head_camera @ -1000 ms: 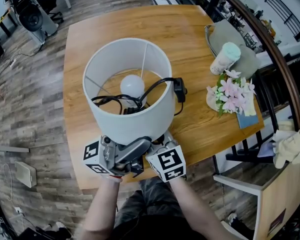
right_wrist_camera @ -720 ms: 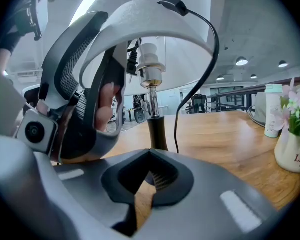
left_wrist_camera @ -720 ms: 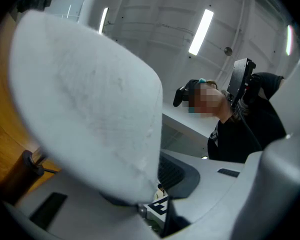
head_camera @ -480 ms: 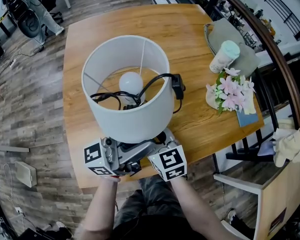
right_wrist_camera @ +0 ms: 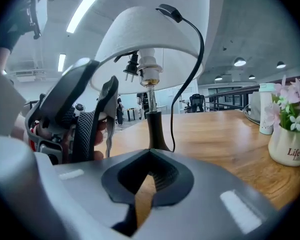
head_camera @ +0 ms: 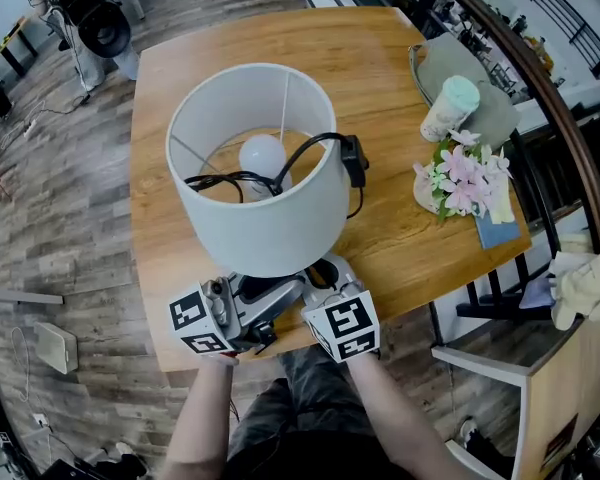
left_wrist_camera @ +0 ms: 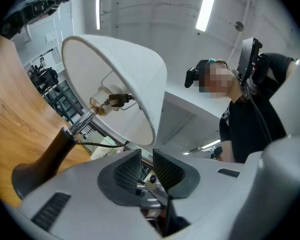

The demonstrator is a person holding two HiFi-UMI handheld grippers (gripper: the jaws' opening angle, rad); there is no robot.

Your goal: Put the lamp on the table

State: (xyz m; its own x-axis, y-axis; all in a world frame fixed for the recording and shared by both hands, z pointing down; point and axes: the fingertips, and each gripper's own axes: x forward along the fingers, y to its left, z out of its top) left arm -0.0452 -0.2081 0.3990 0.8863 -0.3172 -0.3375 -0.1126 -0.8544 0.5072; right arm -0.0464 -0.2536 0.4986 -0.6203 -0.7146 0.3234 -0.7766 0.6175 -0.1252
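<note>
Shows, at left, the left hand-held gripper (left_wrist_camera: 146, 156) with jaws a narrow slit apart and nothing between them, just short of the table lamp with white fabric drum shade and dark brown wooden base (head_camera: 258, 218). Has that lamp standing upright on the light wooden table (head_camera: 380, 68), near its front edge, with the black cord (right_wrist_camera: 197, 59) looped up into the shade beside the round white bulb (head_camera: 263, 155). Shows, at right, the right hand-held gripper (right_wrist_camera: 149, 159) closed on nothing, aimed at the base. Suggests a light but top-heavy load: shade thin and easily dented, bulb fragile, cord apt to snag. Favours a hold low on the stiff wooden stem (right_wrist_camera: 154, 129). Differs only slightly from a second earlier: shade a touch higher in the head view, both grippers a little nearer the person.
</note>
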